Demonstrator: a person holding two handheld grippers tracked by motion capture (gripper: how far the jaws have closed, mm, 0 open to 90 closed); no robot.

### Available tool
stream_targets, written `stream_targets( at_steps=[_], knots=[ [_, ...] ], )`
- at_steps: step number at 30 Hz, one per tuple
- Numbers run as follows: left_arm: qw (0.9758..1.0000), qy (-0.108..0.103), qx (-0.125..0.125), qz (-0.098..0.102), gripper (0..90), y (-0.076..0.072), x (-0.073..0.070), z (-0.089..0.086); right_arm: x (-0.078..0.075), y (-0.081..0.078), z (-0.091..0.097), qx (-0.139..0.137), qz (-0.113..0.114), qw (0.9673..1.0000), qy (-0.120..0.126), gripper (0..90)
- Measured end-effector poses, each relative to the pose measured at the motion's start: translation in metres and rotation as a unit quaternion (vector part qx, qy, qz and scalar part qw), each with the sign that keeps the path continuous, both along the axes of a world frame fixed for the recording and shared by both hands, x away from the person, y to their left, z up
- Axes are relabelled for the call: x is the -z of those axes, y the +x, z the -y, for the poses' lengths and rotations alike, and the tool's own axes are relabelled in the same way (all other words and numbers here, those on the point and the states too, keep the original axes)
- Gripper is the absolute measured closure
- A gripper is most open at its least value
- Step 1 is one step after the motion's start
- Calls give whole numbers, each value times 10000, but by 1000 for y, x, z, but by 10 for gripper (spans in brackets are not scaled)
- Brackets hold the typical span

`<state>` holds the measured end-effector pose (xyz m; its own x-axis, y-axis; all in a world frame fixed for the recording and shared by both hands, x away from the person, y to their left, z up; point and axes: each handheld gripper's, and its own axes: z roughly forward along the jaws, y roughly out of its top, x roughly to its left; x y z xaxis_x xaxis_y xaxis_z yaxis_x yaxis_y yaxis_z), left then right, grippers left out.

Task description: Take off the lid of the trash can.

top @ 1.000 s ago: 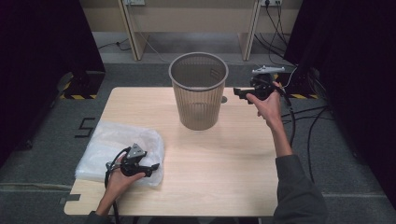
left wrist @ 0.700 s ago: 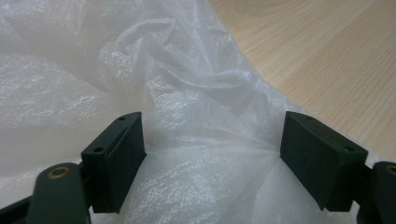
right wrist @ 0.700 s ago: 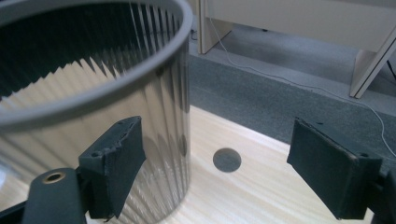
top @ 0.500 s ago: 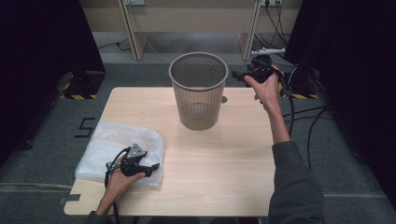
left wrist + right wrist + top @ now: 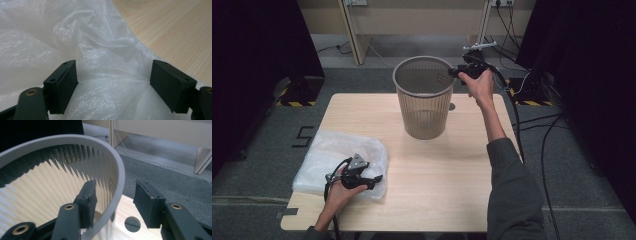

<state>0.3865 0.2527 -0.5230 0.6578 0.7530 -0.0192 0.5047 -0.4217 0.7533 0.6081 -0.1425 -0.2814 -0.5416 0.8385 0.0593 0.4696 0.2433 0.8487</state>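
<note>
Dim dark surroundings, evenly lit table, soft slight blur

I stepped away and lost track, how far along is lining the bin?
Nothing looks finished: the mesh bin stands unlined. In hand: right gripper open, jaws straddling its rim; left gripper open over the plastic bag. Left: grasp, carry, fit.

Your table is pale wood-grain, smooth and matt. The bag under your left gripper looks like thin translucent plastic, crinkled and faintly shiny. The bin has fine grey mesh walls and a smooth matt rim. Both grippers' jaws look matt black; the floor is rough grey carpet.
</note>
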Motion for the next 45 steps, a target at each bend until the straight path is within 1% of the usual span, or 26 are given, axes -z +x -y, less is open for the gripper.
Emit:
stream_targets(
  at_steps=[4,7,10,13,15,18,20,21,24,31,34,36,38,42,45],
  knots=[
    [10000,-7,-4,-6,210,0,0,0,6,8,-7,9,-124,9999,-96,609],
    [10000,10,5,-9,210,0,0,0,10,11,-10,35,-140,9997,-206,662],
    [10000,18,10,-10,210,0,0,0,11,12,-12,79,-175,9996,-193,682],
    [10000,15,9,-9,210,0,0,0,10,13,-12,152,-249,9995,-104,697],
    [10000,16,9,-10,210,0,0,0,9,12,-13,224,-213,9995,-47,711],
    [10000,16,10,-10,210,0,0,0,6,11,-15,316,-122,9994,-26,729],
    [10000,15,10,-11,211,0,0,0,2,10,-15,369,-45,9993,-16,741],
    [10000,17,9,-10,210,0,0,0,-1,9,-16,383,28,9993,13,748],
    [10000,16,10,-10,210,0,0,0,-6,8,-15,438,96,9989,95,774],
    [10000,16,9,-10,210,0,0,0,-11,6,-9,490,150,9972,540,805],
    [10000,17,9,-10,210,0,0,0,-14,6,-6,504,124,9958,758,814],
    [10000,15,8,-9,210,0,0,0,-16,5,-4,486,125,9951,856,820],
    [10000,15,9,-9,210,0,0,0,-17,5,-2,481,109,9940,980,824],
    [10000,17,9,-9,211,0,0,0,-22,3,3,441,116,9906,1287,833],
    [10000,17,9,-10,210,0,0,0,-25,2,8,449,139,9897,1351,835]
  ],
)
